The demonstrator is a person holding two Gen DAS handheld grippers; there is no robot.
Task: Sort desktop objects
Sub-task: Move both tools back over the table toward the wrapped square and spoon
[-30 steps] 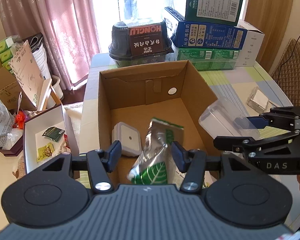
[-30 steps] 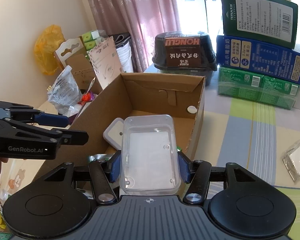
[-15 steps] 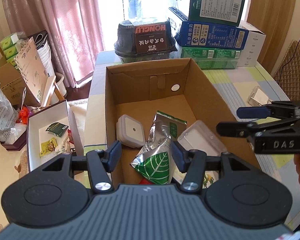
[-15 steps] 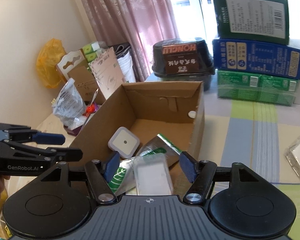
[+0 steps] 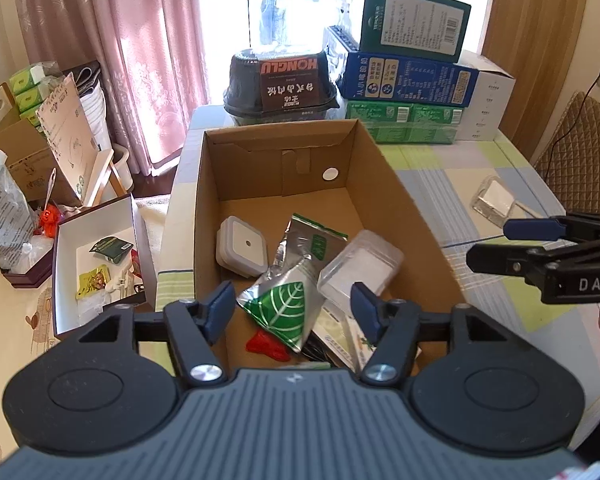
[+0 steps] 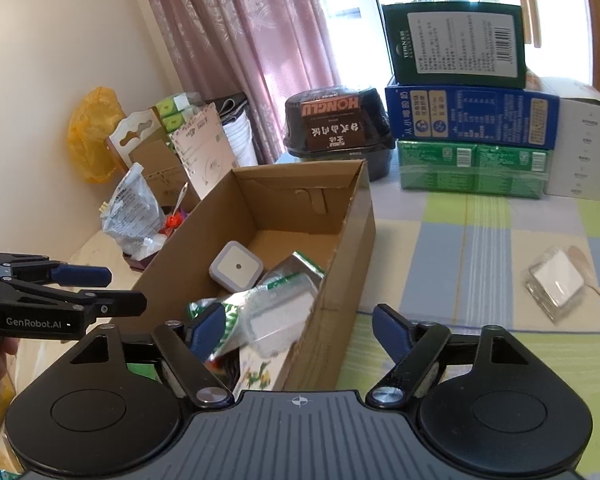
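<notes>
An open cardboard box [image 5: 384,200] [image 6: 340,280] holds a silver-green foil pouch [image 5: 300,248] [image 6: 288,270], a clear plastic case [image 5: 360,266] [image 6: 280,320] and a white square device [image 5: 242,246] [image 6: 236,266]. My left gripper [image 5: 292,308] [image 6: 126,290] hovers over the box's near end, its jaws opening, the pouch lying loose below them. My right gripper [image 6: 296,330] [image 5: 490,243] is above the box's right wall, jaws opening and nothing pressed between them. A small clear packet [image 5: 494,200] [image 6: 556,282] lies on the tablecloth to the right.
Stacked green and blue cartons [image 5: 408,84] and a black food container [image 5: 284,84] stand behind the box. A wooden spoon [image 6: 592,280] lies by the packet. Left of the table sit a white open box [image 5: 96,264] and bags; a chair [image 5: 580,152] is at right.
The right gripper let go of the clear case, which now lies in the box. The left gripper released the foil pouch. Both grippers widened and drew back from the box.
</notes>
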